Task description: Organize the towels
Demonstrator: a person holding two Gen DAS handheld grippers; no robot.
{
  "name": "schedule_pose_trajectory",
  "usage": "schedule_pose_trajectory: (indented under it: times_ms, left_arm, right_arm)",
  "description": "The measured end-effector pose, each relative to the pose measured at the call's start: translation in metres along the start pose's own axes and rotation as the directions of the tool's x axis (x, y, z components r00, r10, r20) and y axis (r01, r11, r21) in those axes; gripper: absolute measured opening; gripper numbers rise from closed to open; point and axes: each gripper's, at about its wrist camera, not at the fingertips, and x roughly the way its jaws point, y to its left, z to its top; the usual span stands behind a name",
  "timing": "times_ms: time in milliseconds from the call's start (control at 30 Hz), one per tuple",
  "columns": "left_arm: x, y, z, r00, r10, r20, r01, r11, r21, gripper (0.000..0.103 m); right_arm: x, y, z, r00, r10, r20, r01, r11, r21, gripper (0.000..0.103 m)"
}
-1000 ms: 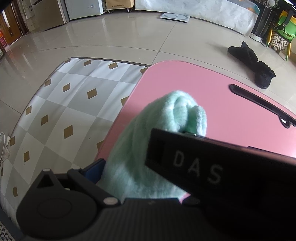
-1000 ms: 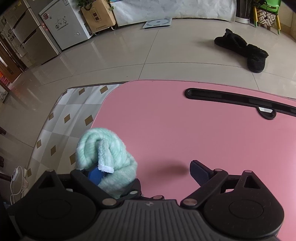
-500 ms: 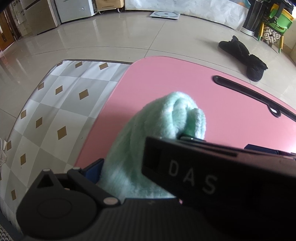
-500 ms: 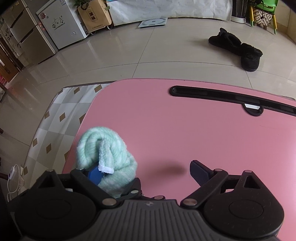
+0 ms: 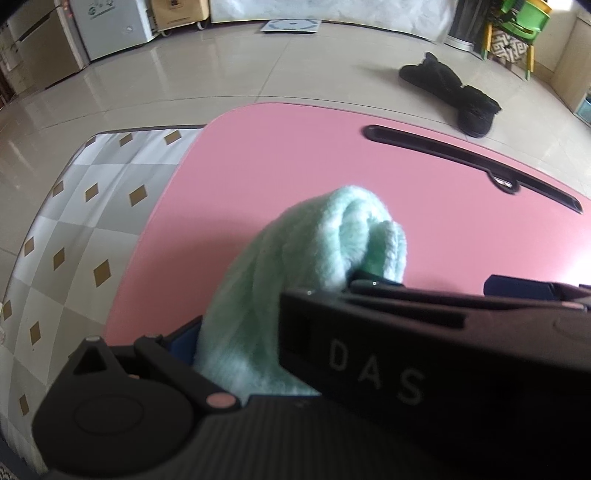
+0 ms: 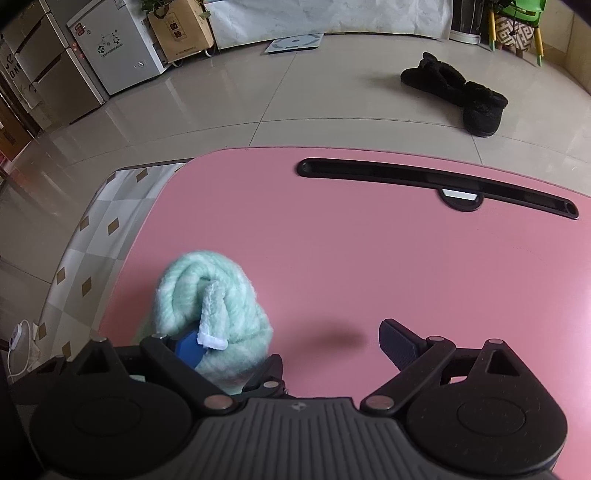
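Observation:
A rolled mint-green towel (image 5: 295,258) is held just above the pink table (image 5: 295,162), near its left edge. My left gripper (image 5: 251,332) grips the roll. Only its left blue pad (image 5: 183,338) shows; the other finger is hidden behind the right gripper's black body (image 5: 424,350). In the right wrist view the same towel (image 6: 214,295) presses against the left blue pad (image 6: 188,347) of my right gripper (image 6: 291,343). That gripper stands open, its right finger (image 6: 399,343) well apart over bare pink table (image 6: 369,258).
A long black slot (image 6: 436,184) runs along the table's far side. A grey-and-white diamond mat (image 5: 85,229) lies on the floor to the left. Black fluffy slippers (image 6: 458,96), a floor scale (image 6: 295,42), a white fridge (image 6: 118,55) and a cardboard box (image 6: 181,29) lie beyond.
Both grippers have shifted together with the towel farther over the table, so more of the black slot shows. The towel keeps its place in the grip.

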Motion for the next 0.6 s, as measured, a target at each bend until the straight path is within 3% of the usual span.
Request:
schedule_pose_trajectory:
  times_ms: [600]
  left_arm:
    - [-0.005, -0.054, -0.006, 0.998, -0.061, -0.001, 0.061, 0.991, 0.116, 0.103]
  right_arm:
    - [-0.017, -0.044, -0.010, 0.998, -0.055, -0.005, 0.055, 0.998, 0.044, 0.095]
